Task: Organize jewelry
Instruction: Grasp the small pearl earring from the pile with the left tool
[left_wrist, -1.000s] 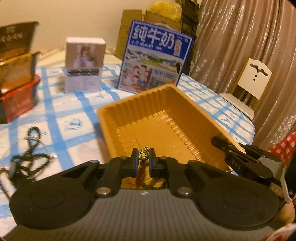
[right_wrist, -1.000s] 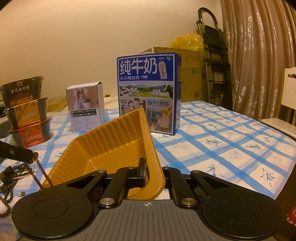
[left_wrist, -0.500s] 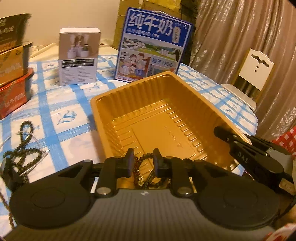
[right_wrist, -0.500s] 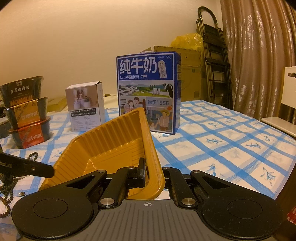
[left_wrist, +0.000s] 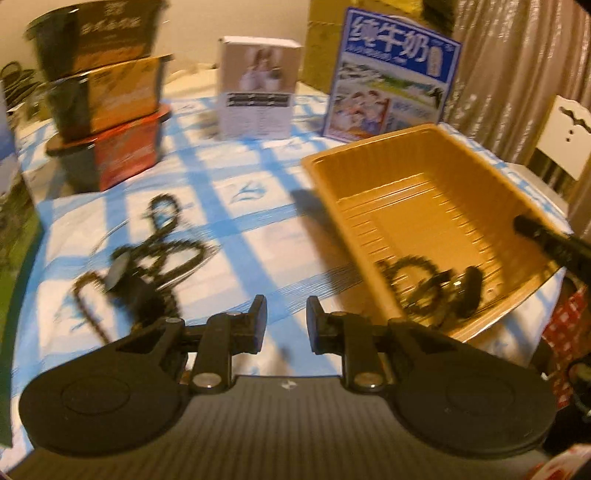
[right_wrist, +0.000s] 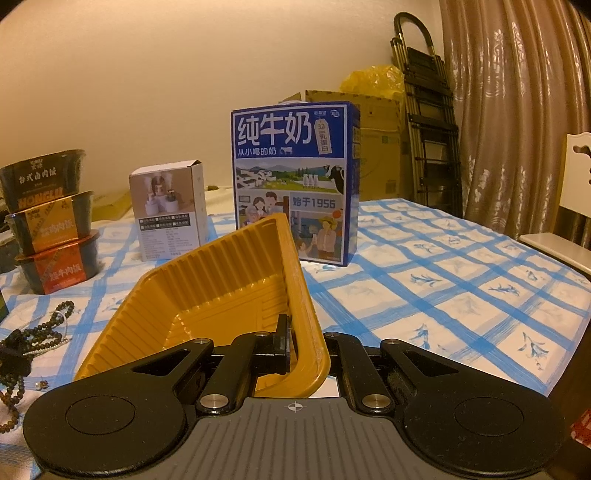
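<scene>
Down at the near end of the orange tray lies a dark beaded bracelet, coiled in a loose ring with a rounded dark piece at its 3 o'clock side; blur hides its finer detail. At 9 o'clock from the tray, a tangle of dark bead strands lies on the blue-checked tablecloth. The left gripper hangs over the cloth between them, jaws apart with nothing between. The right gripper is clamped on the tray's rim.
</scene>
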